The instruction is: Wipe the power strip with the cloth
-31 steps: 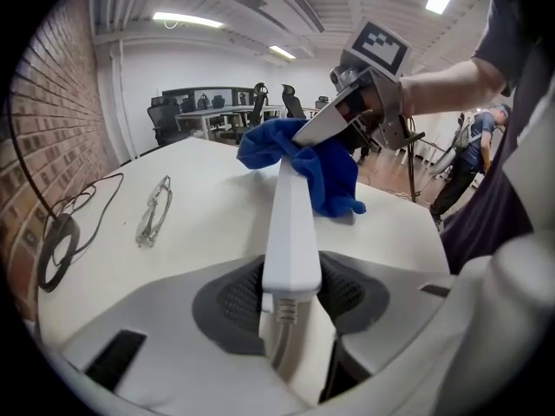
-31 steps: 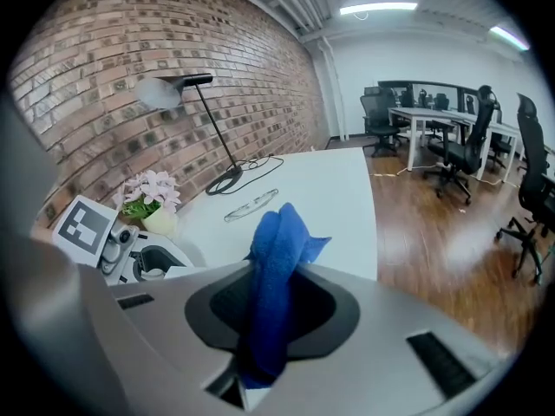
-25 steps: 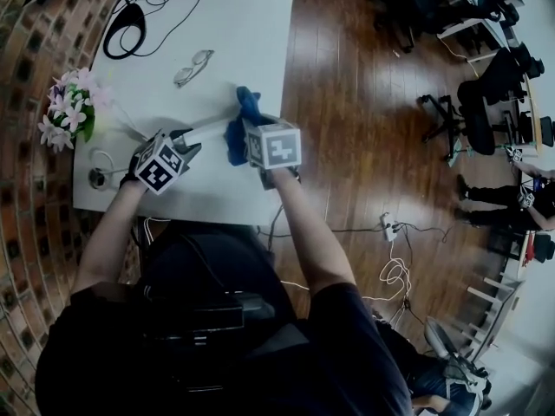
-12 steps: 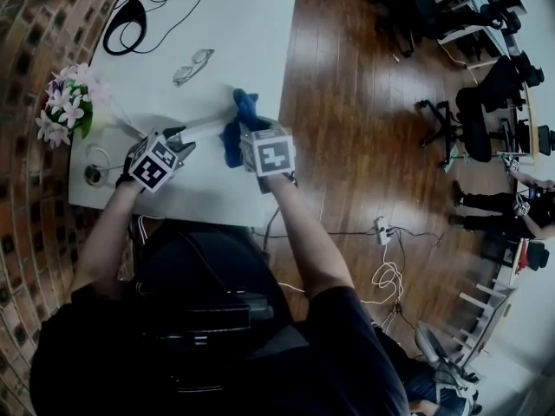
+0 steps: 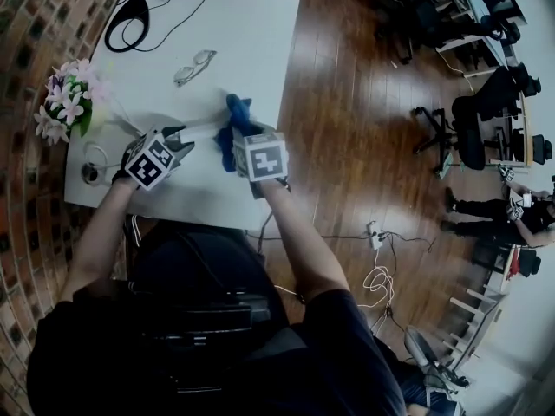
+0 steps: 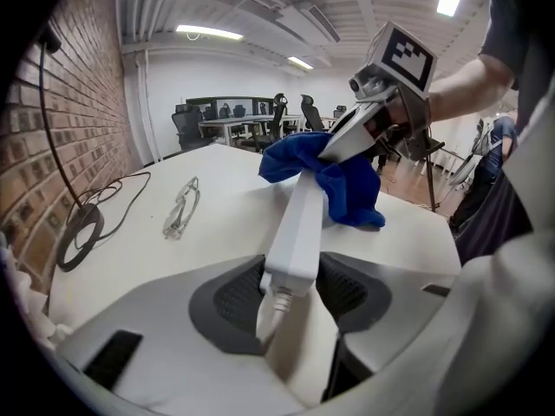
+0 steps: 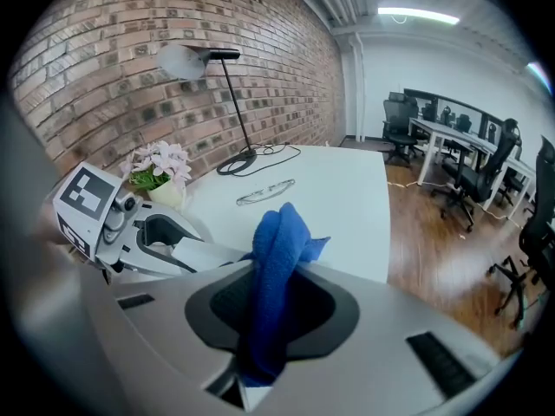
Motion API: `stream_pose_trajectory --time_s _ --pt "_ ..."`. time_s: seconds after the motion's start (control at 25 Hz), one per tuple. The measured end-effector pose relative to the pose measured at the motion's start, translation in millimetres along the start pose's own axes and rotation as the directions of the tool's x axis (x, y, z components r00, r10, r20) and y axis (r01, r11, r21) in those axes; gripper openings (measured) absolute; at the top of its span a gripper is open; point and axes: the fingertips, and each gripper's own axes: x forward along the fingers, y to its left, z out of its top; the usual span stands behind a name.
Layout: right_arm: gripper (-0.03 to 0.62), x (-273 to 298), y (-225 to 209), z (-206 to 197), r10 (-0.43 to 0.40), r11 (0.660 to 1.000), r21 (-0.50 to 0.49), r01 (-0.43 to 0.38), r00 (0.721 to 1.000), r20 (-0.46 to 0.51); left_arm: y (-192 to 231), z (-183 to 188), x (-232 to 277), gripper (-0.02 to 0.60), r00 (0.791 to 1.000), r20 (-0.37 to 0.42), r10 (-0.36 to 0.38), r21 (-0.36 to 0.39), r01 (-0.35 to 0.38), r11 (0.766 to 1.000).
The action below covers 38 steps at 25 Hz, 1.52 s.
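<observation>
The left gripper (image 6: 290, 300) clamps the cord end of the white power strip (image 6: 299, 219) – its far end sits under the blue cloth (image 7: 277, 258), pinched tight in the right gripper (image 7: 270, 315) above the white table (image 5: 251, 50).

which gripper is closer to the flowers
Left. The left gripper, holding the power strip, is just right of the flowers; the right gripper, clamping the blue cloth, is farther right.

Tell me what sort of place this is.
Most likely an open-plan office. Rows of desks with black office chairs fill the far end. A desk lamp stands on the white table, and strip lights run along the ceiling.
</observation>
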Motion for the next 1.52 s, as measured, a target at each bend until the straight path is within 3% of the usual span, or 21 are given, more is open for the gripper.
stream_pose_trajectory --time_s 0.44,0.64,0.76,1.52 --pt "0.063 9 35 4 0.026 0.999 -0.038 -0.027 1.000 -0.017 -4 2 0 0.187 0.997 0.027 -0.066 0.028 0.065 0.997" --pt "0.063 16 54 9 0.069 0.997 0.023 -0.069 0.997 -0.016 -2 0 0 0.184 0.996 0.027 -0.090 0.038 0.089 0.995" --pt "0.063 20 64 11 0.068 0.998 0.002 -0.068 0.998 -0.012 -3 1 -1 0.183 0.993 0.034 -0.110 0.037 0.109 0.993" --pt "0.063 30 107 12 0.165 0.986 0.002 -0.165 0.986 -0.015 -5 -1 1 0.176 0.990 0.051 -0.134 0.098 0.128 0.987"
